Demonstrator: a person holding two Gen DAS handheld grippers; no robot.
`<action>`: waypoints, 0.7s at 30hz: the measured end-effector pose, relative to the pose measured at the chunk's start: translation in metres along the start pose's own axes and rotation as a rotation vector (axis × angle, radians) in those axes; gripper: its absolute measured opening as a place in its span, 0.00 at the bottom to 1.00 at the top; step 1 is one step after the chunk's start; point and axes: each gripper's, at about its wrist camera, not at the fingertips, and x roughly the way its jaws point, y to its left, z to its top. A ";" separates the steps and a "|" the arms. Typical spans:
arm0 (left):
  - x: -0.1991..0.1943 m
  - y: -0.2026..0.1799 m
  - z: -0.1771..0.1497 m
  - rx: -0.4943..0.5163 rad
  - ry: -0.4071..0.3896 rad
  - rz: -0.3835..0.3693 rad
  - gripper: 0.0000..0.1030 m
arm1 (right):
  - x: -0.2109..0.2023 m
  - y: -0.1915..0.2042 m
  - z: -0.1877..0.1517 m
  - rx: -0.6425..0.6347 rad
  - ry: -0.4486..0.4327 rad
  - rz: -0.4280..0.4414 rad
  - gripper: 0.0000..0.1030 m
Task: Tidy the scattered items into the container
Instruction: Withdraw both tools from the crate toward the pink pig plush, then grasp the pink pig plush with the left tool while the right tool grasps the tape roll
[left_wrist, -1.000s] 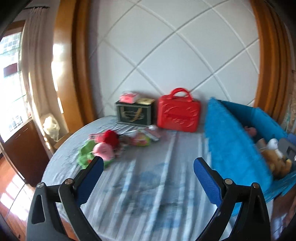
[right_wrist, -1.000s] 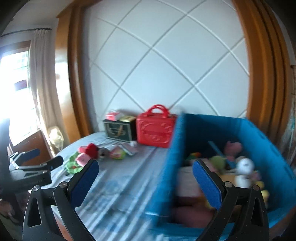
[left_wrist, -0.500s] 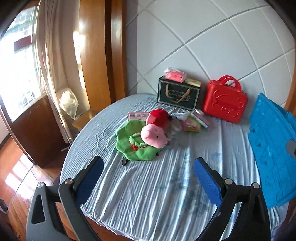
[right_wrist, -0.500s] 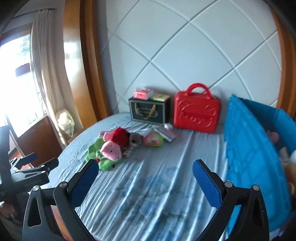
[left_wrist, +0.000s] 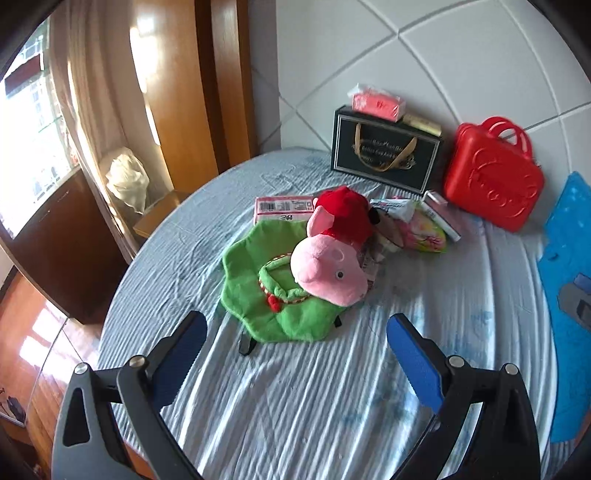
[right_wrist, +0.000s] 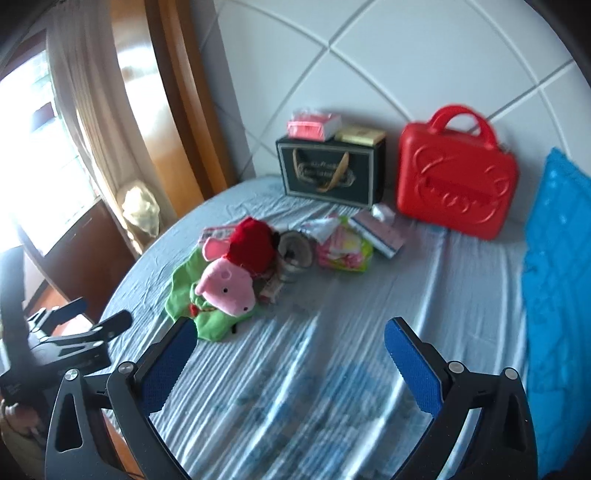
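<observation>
A pile of items lies on the striped bed sheet (left_wrist: 295, 398): a pink pig plush (left_wrist: 327, 271) on a green plush mat (left_wrist: 255, 295), a red plush (left_wrist: 345, 214), a pink packet (left_wrist: 282, 208) and a pink-green pouch (left_wrist: 424, 232). The pig (right_wrist: 227, 284) and pouch (right_wrist: 343, 249) also show in the right wrist view. The blue container (left_wrist: 570, 332) is at the right edge, also in the right wrist view (right_wrist: 557, 295). My left gripper (left_wrist: 295, 354) is open and empty just short of the green mat. My right gripper (right_wrist: 288, 354) is open and empty, farther back.
A red case (left_wrist: 493, 186) and a dark gift bag (left_wrist: 384, 151) with small boxes on top stand against the padded white headboard. A wooden frame, curtain and window are at the left. The bed edge drops to a wooden floor at the left.
Both grippers swung left from the blue container toward the toy pile and came closer to it. The left gripper now hovers right in front of the green mat. Both stayed open.
</observation>
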 end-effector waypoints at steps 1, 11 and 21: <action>0.011 -0.001 0.005 0.005 0.010 -0.001 0.96 | 0.008 0.000 0.002 0.005 0.009 -0.009 1.00; 0.105 -0.020 0.057 0.119 0.097 -0.092 0.96 | 0.077 -0.007 0.020 0.129 0.101 -0.101 1.00; 0.208 -0.047 0.079 0.202 0.216 -0.117 0.96 | 0.163 -0.023 0.037 0.213 0.192 -0.121 1.00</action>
